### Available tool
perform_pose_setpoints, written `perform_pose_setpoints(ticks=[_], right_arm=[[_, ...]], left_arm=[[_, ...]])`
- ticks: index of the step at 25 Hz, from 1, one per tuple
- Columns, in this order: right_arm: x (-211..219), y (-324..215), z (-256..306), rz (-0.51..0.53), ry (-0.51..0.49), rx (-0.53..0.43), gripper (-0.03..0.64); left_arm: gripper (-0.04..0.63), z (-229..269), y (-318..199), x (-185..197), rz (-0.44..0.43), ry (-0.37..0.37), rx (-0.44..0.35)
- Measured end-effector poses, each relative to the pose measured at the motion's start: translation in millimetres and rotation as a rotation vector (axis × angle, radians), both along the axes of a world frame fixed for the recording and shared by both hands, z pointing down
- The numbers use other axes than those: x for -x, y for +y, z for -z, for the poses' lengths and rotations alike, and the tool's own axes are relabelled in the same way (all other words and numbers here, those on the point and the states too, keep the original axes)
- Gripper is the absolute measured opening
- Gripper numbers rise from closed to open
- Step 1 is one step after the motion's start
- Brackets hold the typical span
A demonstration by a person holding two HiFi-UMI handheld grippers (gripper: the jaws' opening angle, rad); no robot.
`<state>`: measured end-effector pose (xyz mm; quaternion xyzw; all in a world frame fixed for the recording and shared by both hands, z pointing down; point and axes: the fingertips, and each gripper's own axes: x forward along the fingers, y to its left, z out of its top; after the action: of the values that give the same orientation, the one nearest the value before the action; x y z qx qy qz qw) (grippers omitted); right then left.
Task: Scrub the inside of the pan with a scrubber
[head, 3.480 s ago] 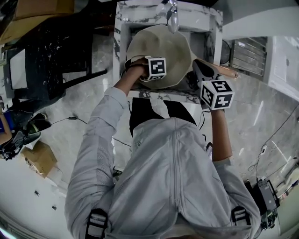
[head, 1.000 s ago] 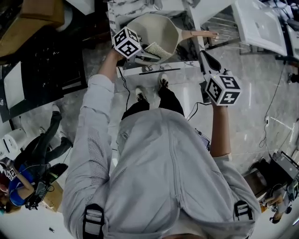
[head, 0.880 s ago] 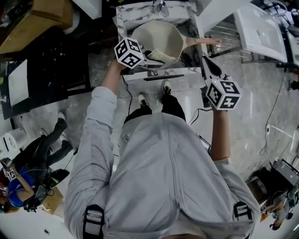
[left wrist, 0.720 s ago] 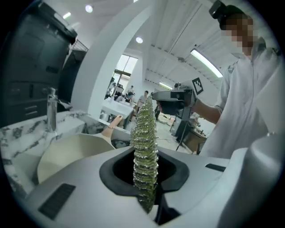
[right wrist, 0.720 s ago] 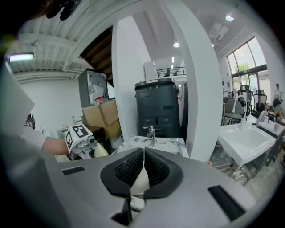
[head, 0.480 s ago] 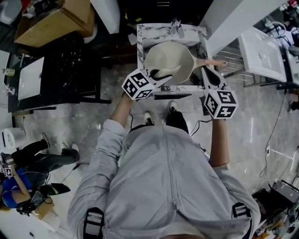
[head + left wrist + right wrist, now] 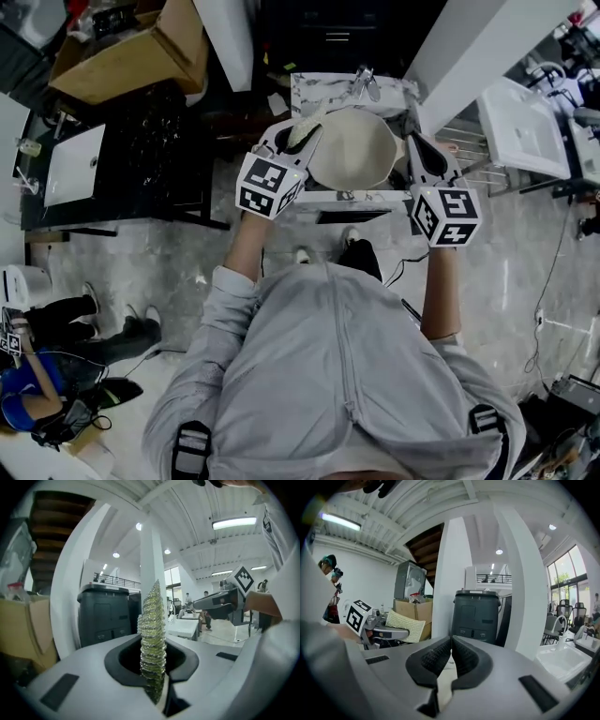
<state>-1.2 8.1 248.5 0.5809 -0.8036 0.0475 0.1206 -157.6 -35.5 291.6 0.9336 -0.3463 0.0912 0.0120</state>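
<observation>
Scrubber (image 7: 152,620) yellow-green mesh, pinched edge-on in left hand-held gripper (image 7: 154,665); right hand-held gripper (image 7: 451,644) closed, empty

Pan (image 7: 354,157) interior open from above; faucet (image 7: 364,82) at back, L gripper (image 7: 292,141) w/ scrubber (image 7: 304,132) over left rim.

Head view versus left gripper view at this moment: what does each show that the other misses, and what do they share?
Only the head view shows the pan sitting in the sink, and the person's grey jacket. Only the left gripper view shows the left gripper with its fingers shut on the scrubber, seen edge-on, with a black bin behind. Both views show the scrubber and the right gripper.
</observation>
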Motion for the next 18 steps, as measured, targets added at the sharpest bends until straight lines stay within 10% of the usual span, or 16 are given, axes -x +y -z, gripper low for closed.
perform_pose_setpoints(ticks=[18], right_arm=[[45, -23, 79, 0.097, 0.058, -0.164, 0.035]], left_arm=[[0.069, 114, -14, 54, 0.201, -0.031, -0.295]])
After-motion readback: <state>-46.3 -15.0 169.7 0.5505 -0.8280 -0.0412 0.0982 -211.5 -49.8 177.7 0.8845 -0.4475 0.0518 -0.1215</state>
